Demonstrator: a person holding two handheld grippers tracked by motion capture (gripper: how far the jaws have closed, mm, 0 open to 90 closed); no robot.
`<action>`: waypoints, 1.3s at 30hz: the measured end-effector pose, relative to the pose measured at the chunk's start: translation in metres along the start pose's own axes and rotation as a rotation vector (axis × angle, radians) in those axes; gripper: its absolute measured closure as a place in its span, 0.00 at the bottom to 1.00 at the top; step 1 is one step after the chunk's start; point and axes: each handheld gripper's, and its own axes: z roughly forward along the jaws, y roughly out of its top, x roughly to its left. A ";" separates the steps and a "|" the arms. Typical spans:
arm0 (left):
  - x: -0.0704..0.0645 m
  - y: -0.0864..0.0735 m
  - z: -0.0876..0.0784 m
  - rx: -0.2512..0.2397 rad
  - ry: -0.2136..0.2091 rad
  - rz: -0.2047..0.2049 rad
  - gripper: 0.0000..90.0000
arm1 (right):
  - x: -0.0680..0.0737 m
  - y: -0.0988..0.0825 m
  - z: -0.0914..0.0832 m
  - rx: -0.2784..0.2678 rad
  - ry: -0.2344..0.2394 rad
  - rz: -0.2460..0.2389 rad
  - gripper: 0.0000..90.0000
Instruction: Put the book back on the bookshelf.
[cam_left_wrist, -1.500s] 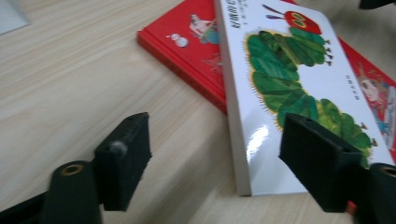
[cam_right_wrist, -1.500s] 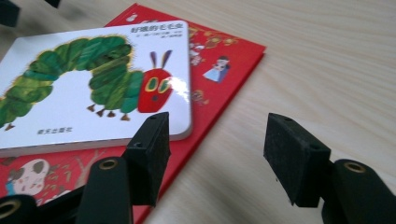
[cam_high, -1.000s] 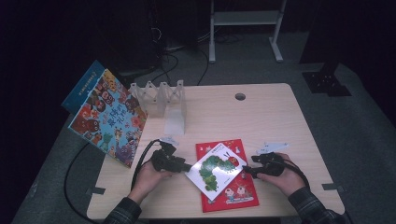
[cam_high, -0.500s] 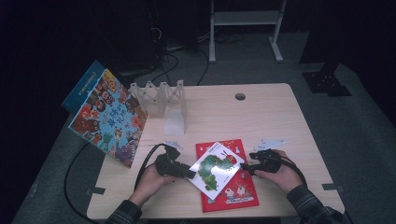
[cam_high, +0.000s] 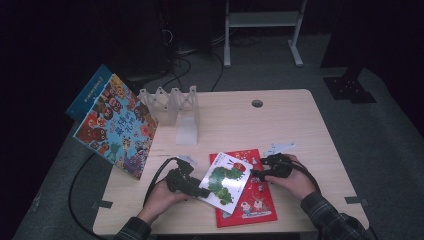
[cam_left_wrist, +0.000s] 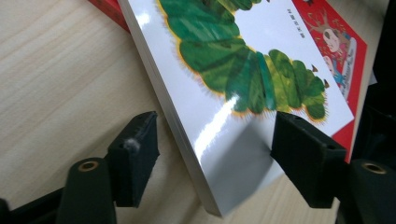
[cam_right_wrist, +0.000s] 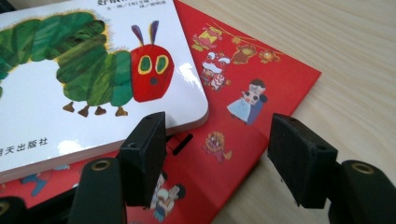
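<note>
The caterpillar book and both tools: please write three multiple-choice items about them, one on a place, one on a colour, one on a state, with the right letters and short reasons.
1. On what does the caterpillar book lie?
A. the red book
B. the clear rack
C. the floor

2. What colour is the caterpillar's head?
A. blue
B. red
C. black

3. How does the left tool stand at the book?
A. shut flat on the bare table
B. open, one jaw on each side of the book's corner
C. shut on a cable

Key: 1 A, the red book shows under it in the right gripper view; 2 B, the head is red there; 3 B, the left gripper view shows the corner between the parted jaws.
</note>
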 end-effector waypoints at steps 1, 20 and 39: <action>0.001 0.000 0.000 -0.004 0.006 -0.003 0.30 | 0.000 0.002 0.001 0.004 -0.003 -0.005 0.37; 0.014 0.008 0.003 -0.049 -0.003 -0.053 0.22 | 0.022 0.011 0.010 0.014 0.024 -0.100 0.37; 0.008 0.022 -0.002 -0.076 -0.040 -0.059 0.21 | 0.030 0.002 0.006 -0.008 0.049 -0.108 0.37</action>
